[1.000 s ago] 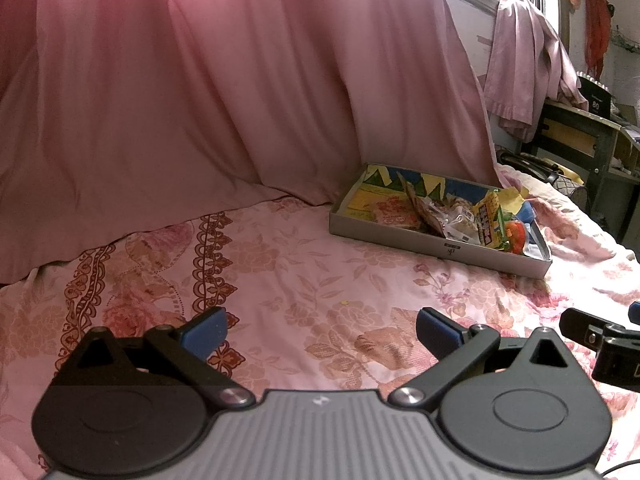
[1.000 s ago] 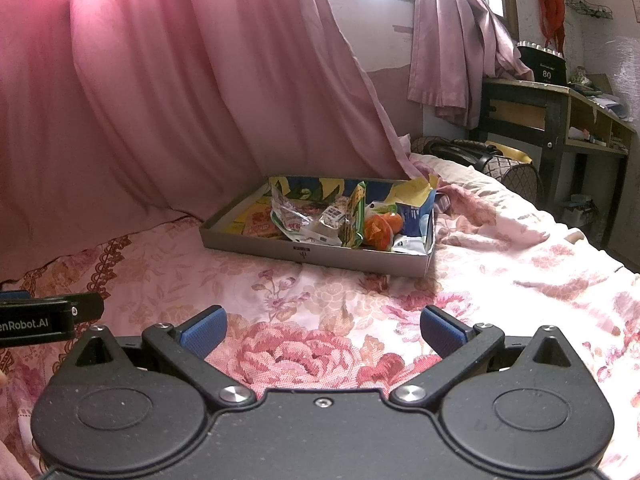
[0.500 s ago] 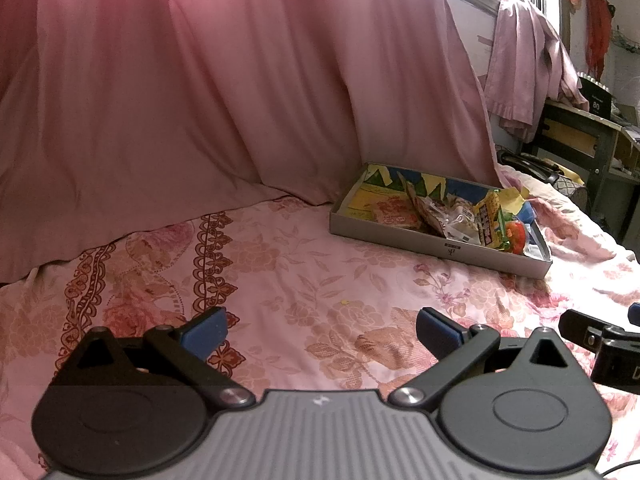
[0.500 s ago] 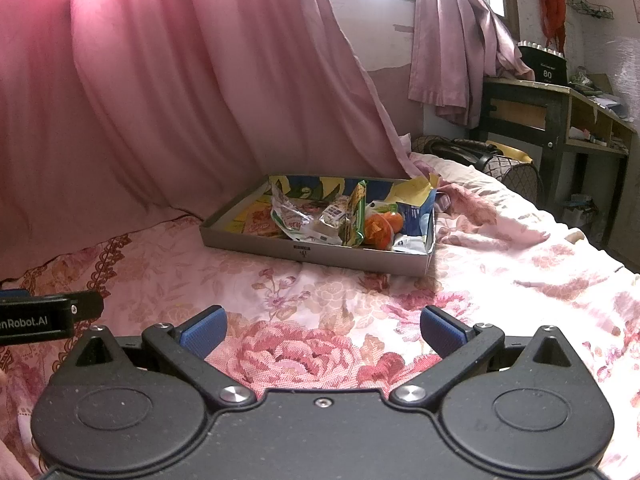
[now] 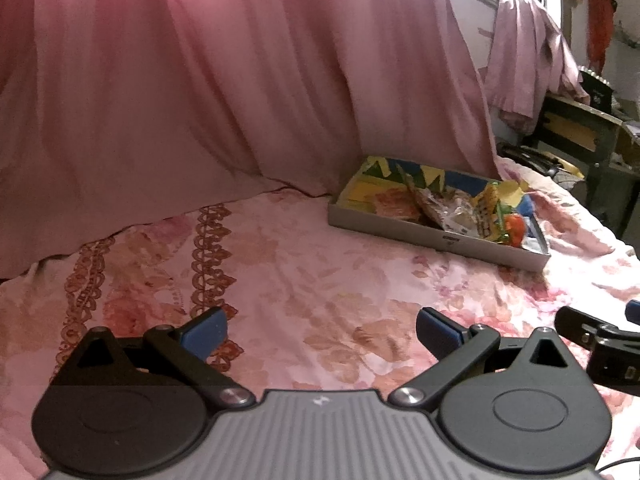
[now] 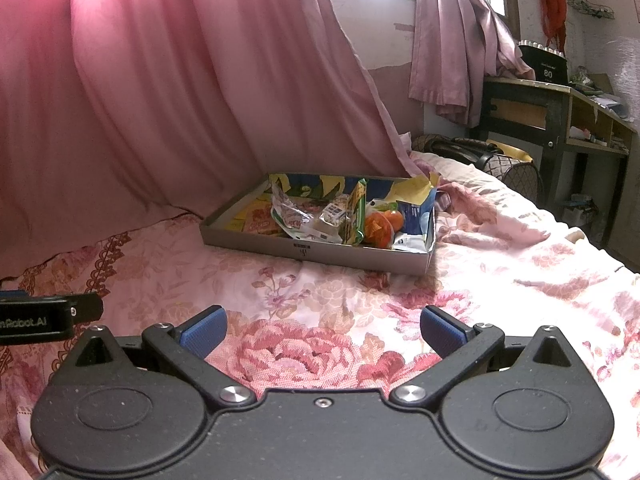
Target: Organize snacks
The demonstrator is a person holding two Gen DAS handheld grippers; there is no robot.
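- The left tongs (image 5: 322, 330) hang low over the floral bedsheet (image 5: 312, 280), their blue-padded fingers spread wide with only cloth between them.
- The right tongs (image 6: 322, 330) sit beside them, likewise spread wide and gripping nothing; a large printed rose lies between the pads.
- In the left wrist view a black part of the right tool shows at the right edge; in the right wrist view the left tool's black bar shows at the left edge.
- A shallow grey cardboard tray (image 6: 320, 250) rests on the bed ahead of both tongs, near the pink curtain (image 6: 160, 100) that drapes down onto the sheet.
- The snacks (image 6: 340, 220) are heaped in the tray's right half: a crumpled clear wrapper (image 6: 290, 216), a green-and-yellow packet (image 6: 357, 216) standing on edge, an orange packet (image 6: 380, 226) and a blue-and-white packet (image 6: 416, 216) against the right wall.
- Flat yellow and orange sachets (image 6: 258, 224) lie in the tray's left half.
- Beyond the bed's far edge stands a dark wooden desk (image 6: 532, 108), with a brown patterned bag (image 6: 480, 152) in front of it.
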